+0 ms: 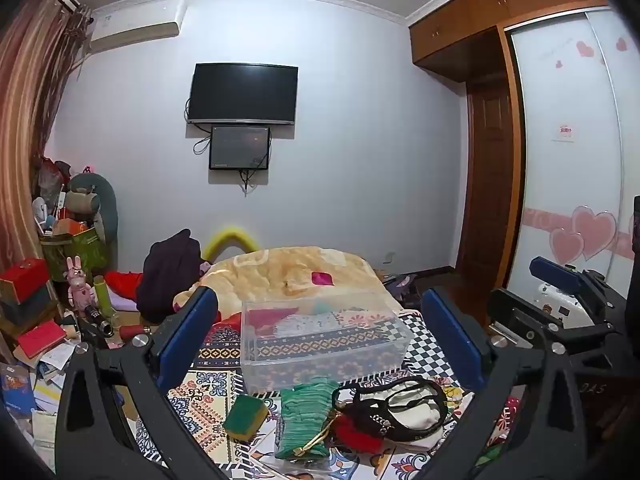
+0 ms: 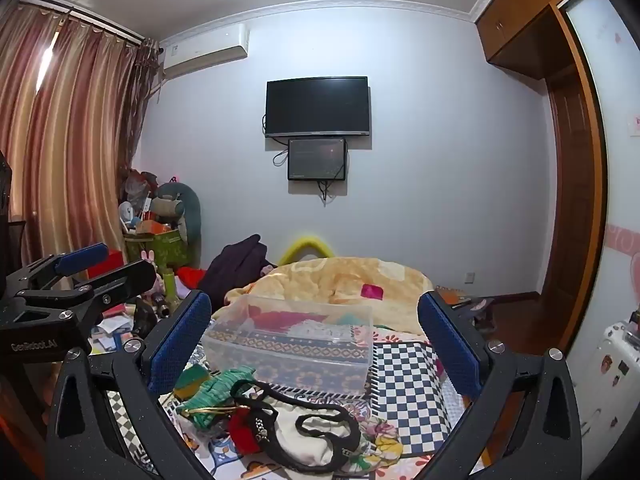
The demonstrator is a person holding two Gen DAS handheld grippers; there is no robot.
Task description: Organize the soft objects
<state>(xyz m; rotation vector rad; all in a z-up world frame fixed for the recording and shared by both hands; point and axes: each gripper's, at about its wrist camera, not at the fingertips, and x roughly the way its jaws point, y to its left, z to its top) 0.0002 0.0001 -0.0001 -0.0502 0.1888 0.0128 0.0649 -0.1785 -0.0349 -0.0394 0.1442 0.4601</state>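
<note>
Left to right before your wide-open, empty left gripper (image 1: 320,332): a green-and-yellow sponge block (image 1: 245,415), squashy; a limp green knitted pouch (image 1: 306,420); pinch its middle. Your right gripper (image 2: 314,344) gapes empty too.

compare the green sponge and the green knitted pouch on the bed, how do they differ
The green sponge is a small stiff block with a yellow underside; the green knitted pouch is longer, limp and ribbed. The pouch has a gold clasp and touches the red pompom; the sponge lies apart, to its left. Both lie on the patterned bedspread before the clear plastic bin.
</note>
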